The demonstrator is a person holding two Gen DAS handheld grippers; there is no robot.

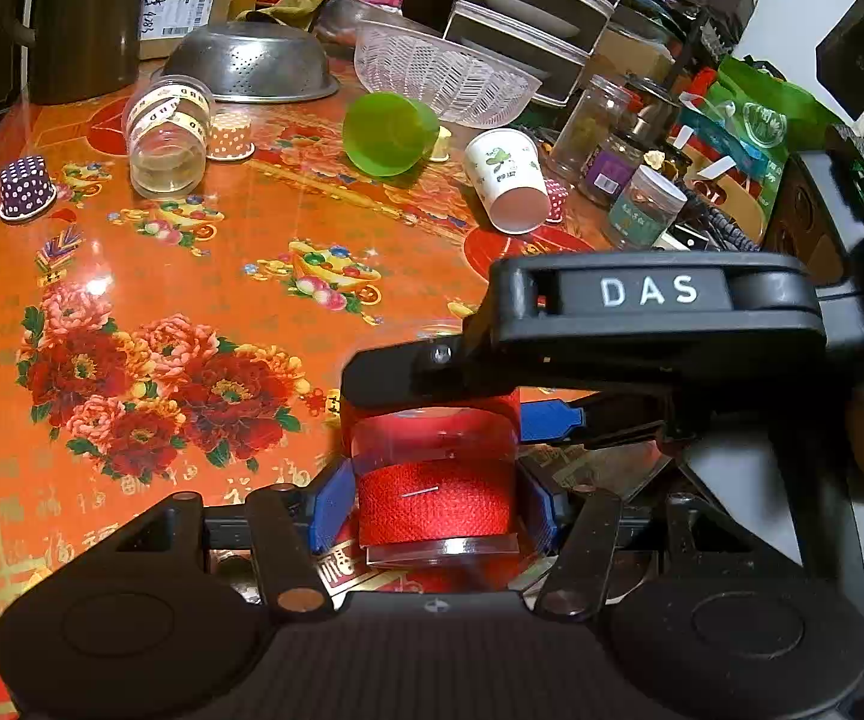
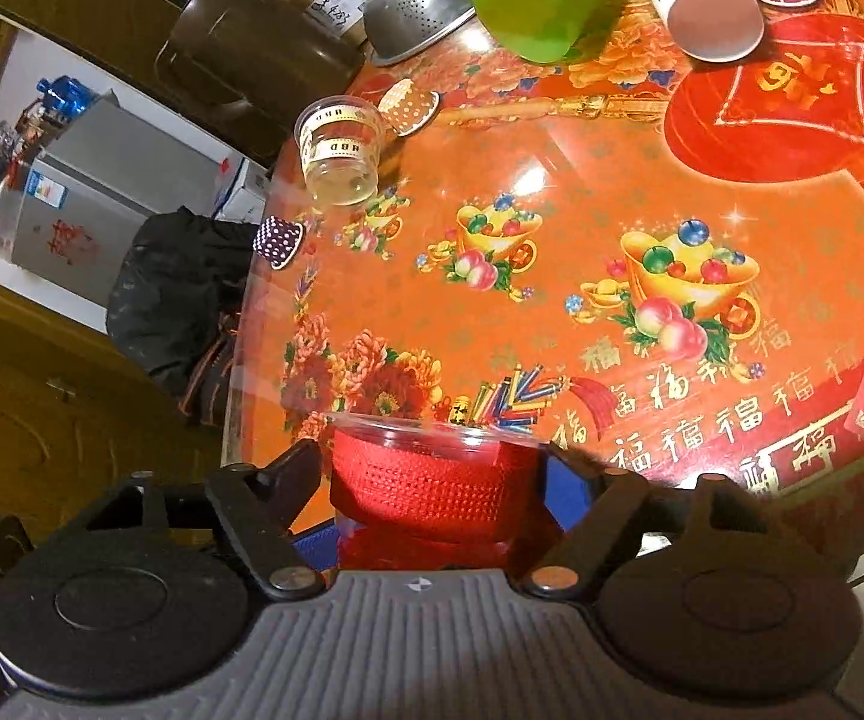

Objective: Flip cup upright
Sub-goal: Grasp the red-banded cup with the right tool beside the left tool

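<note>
A clear plastic cup with a red woven band (image 1: 437,501) sits between the blue pads of my left gripper (image 1: 435,507), which is shut on it low over the orange table (image 1: 240,276). My right gripper (image 1: 432,414) reaches in from the right in the left wrist view and also clamps the same cup. In the right wrist view the cup (image 2: 432,480) lies between the right gripper's fingers (image 2: 435,489), its clear rim pointing away from the camera.
Lying on the table: a green cup (image 1: 390,132), a white paper cup (image 1: 507,180), a clear taped cup (image 1: 168,138), small dotted cups (image 1: 25,189). A steel colander (image 1: 249,63), white basket (image 1: 444,72) and jars (image 1: 645,207) crowd the back. The table edge (image 2: 240,360) is at the left.
</note>
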